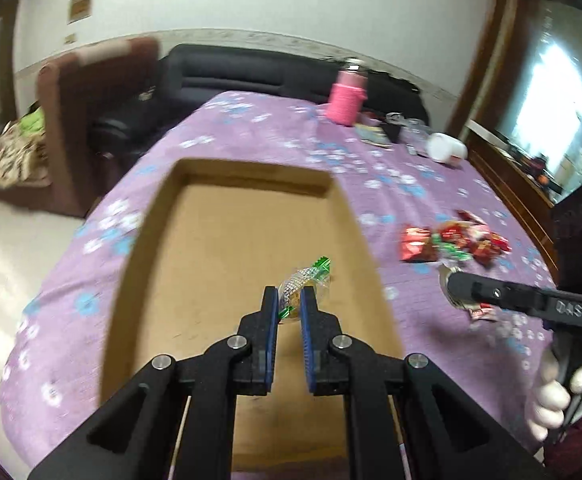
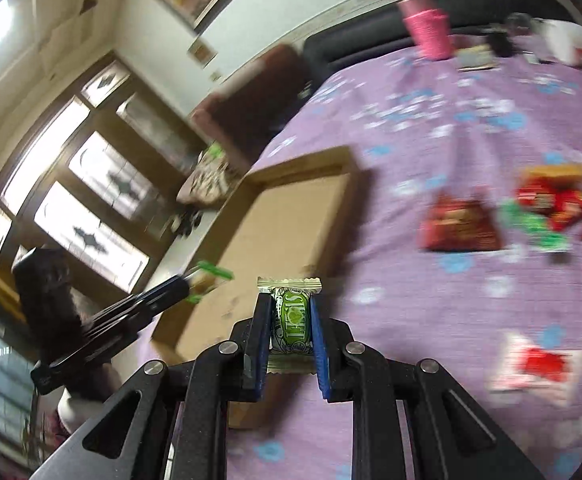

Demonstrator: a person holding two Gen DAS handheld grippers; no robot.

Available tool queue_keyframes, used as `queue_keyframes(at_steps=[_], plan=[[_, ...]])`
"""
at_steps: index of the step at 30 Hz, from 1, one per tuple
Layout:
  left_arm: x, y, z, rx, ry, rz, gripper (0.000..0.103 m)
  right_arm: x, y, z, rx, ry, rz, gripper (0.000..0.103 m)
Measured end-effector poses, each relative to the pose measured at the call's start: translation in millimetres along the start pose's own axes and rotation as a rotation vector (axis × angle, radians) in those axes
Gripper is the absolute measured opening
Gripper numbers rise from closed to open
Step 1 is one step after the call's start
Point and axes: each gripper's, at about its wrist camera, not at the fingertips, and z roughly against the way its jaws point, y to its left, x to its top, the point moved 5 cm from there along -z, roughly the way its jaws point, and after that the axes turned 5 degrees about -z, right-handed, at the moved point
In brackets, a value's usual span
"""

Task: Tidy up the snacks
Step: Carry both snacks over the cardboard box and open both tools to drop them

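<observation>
My left gripper (image 1: 290, 294) is shut on a clear-wrapped snack with green twisted ends (image 1: 305, 280), held above the floor of a shallow cardboard tray (image 1: 163, 216). My right gripper (image 2: 290, 300) is shut on a green and white wrapped candy (image 2: 291, 320), held above the purple cloth beside the tray (image 2: 347, 168). The right gripper (image 1: 451, 290) also shows in the left wrist view, to the right of the tray. The left gripper (image 2: 185, 286) shows in the right wrist view over the tray. A pile of red and green wrapped snacks (image 1: 451, 242) (image 2: 547, 212) lies on the cloth.
The table has a purple flowered cloth (image 1: 259, 128). A pink bottle (image 1: 347, 100), a white jar (image 1: 447, 148) and small items stand at the far end. One red and white snack (image 2: 539, 364) lies alone near the right gripper. A black sofa (image 1: 231, 68) and a brown chair (image 1: 91, 92) stand behind.
</observation>
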Motion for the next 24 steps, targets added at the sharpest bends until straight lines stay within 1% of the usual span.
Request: queue_keyframes(at_steps=[5,8,12,14,16,19,20,22,23,24], plan=[[-13.5,36.8,-4.3,0.066,0.025,0.044,0.011,-7.3,41.1,-54.3,-0.005,0.085,0.081,0.021],[-19.8,49.7,-5.6,0.087,0.038,0.056,0.011,-12.9,53.3,-82.9,-0.019,0.132,0.111,0.021],[-25.2,59.5,-5.1,0.097,0.046,0.07,0.011,-22.0,63.1,-115.8,-0.037,0.185,0.138,0.021],[-26.3,62.1,-6.0,0.101,0.05,0.079,0.011,-27.2,64.5,-129.2,-0.057,0.202,0.16,0.021],[-28.3,66.9,-3.5,0.101,0.048,0.087,0.011,-34.4,69.6,-132.5,-0.08,0.209,0.18,0.021],[-27.9,70.0,0.6,0.104,0.037,0.112,0.012,-35.5,70.3,-139.3,-0.11,0.2,0.2,0.022],[-27.8,72.6,3.0,0.099,0.034,0.128,0.013,-34.9,70.7,-140.3,-0.114,0.194,0.197,0.022],[-27.2,74.7,5.7,0.091,0.026,0.147,0.021,-33.3,69.1,-140.1,-0.108,0.197,0.182,0.024],[-26.5,76.2,8.4,0.093,0.019,0.156,0.029,-32.6,69.2,-139.4,-0.101,0.191,0.179,0.024],[-26.2,77.0,10.8,0.092,0.014,0.159,0.035,-31.4,69.3,-136.8,-0.099,0.182,0.18,0.027]])
